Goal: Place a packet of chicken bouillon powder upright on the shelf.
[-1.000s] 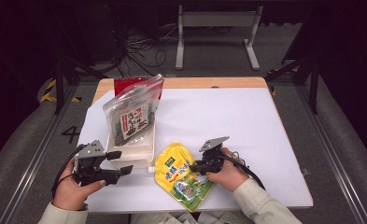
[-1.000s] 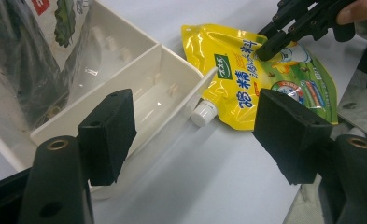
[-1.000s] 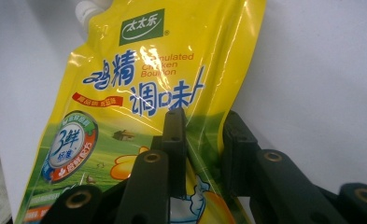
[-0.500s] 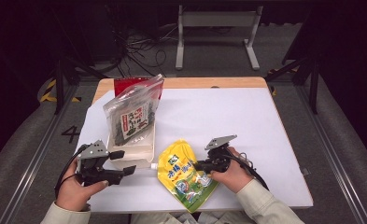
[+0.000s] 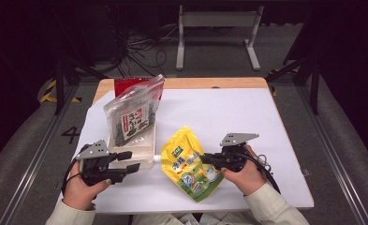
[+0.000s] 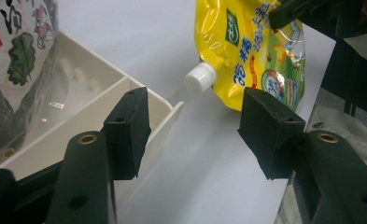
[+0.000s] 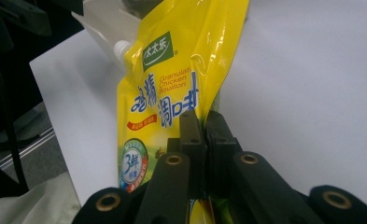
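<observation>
A yellow chicken bouillon pouch (image 5: 187, 165) with a white cap (image 6: 199, 77) lies at the table's front middle, its right edge raised off the white sheet. My right gripper (image 5: 205, 158) is shut on that edge of the pouch (image 7: 172, 79), jaws pressed together on the foil (image 7: 207, 126). My left gripper (image 5: 130, 161) sits at the front left by a white tray (image 5: 143, 158). It is open and its jaws have just been closing. The tray's corner (image 6: 169, 112) shows between the pads (image 6: 195, 135), apart from both.
A clear zip bag of seaweed (image 5: 132, 117) stands in the tray, leaning back. A red packet (image 5: 125, 84) lies behind it at the table's far left. The wooden table edge (image 5: 219, 83) borders the white sheet at the back. Cables trail from my right gripper.
The right gripper has risen with the pouch's edge, so the pouch tilts up on its right side. The left gripper's jaws stand narrower than before; the left hand has kept its place.
</observation>
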{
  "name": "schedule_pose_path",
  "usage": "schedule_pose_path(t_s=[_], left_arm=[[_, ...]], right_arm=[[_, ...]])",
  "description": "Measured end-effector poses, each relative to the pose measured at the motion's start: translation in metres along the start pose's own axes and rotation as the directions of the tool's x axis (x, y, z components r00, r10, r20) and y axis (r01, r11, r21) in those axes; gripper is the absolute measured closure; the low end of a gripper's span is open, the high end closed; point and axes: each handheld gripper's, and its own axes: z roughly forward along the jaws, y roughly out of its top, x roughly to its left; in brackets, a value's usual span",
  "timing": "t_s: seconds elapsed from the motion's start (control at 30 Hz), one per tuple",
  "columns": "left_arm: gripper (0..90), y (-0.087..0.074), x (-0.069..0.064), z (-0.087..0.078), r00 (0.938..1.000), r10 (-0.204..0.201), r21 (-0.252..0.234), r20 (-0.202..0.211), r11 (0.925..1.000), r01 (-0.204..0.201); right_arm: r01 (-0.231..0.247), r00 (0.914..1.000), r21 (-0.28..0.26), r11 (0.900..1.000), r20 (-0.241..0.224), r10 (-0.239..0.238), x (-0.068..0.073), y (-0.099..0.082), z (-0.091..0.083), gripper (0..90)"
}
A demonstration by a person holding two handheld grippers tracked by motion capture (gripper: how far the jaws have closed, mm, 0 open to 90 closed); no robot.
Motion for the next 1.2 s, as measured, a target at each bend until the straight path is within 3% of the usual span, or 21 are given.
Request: schedule_pose_path(t_s=[0.27, 0.47, 0.6, 0.67, 0.7, 1.0, 1.2], left_arm=[[30.1, 0.001, -0.002, 0.007, 0.9994, 0.026, -0.010, -0.024, 0.9996, -0.027], [25.5, 0.001, -0.003, 0.008, 0.9995, 0.022, -0.060, -0.022, 0.9979, -0.024], [23.1, -0.001, -0.005, 0.010, 0.9998, -0.013, -0.097, -0.017, 0.9953, 0.011], [22.1, -0.001, -0.006, 0.011, 0.9964, -0.085, -0.104, 0.003, 0.9910, 0.084], [21.8, -0.001, -0.007, 0.012, 0.9953, -0.096, -0.113, 0.010, 0.9889, 0.097], [19.2, 0.000, -0.009, 0.014, 0.9982, -0.059, -0.145, -0.011, 0.9879, 0.057], [18.9, 0.002, -0.015, 0.020, 0.9989, -0.047, -0.141, 0.003, 0.9889, 0.047]], right_arm=[[0.024, 0.9992, -0.085, 0.9961, 0.035, -0.021, 0.001, 0.006, -0.018, 87.2], [0.043, 0.9982, -0.131, 0.9905, 0.046, -0.037, 0.004, 0.008, -0.023, 87.2], [0.050, 0.9978, -0.166, 0.9848, 0.050, -0.043, 0.007, 0.010, -0.026, 87.1], [0.055, 0.9974, -0.183, 0.9816, 0.055, -0.045, 0.008, 0.010, -0.028, 87.2], [0.057, 0.9971, -0.198, 0.9785, 0.060, -0.046, 0.009, 0.011, -0.029, 87.2], [0.070, 0.9958, -0.270, 0.9602, 0.076, -0.051, 0.012, 0.013, -0.036, 87.2], [0.075, 0.9956, -0.290, 0.9541, 0.076, -0.055, 0.015, 0.014, -0.036, 87.1]])
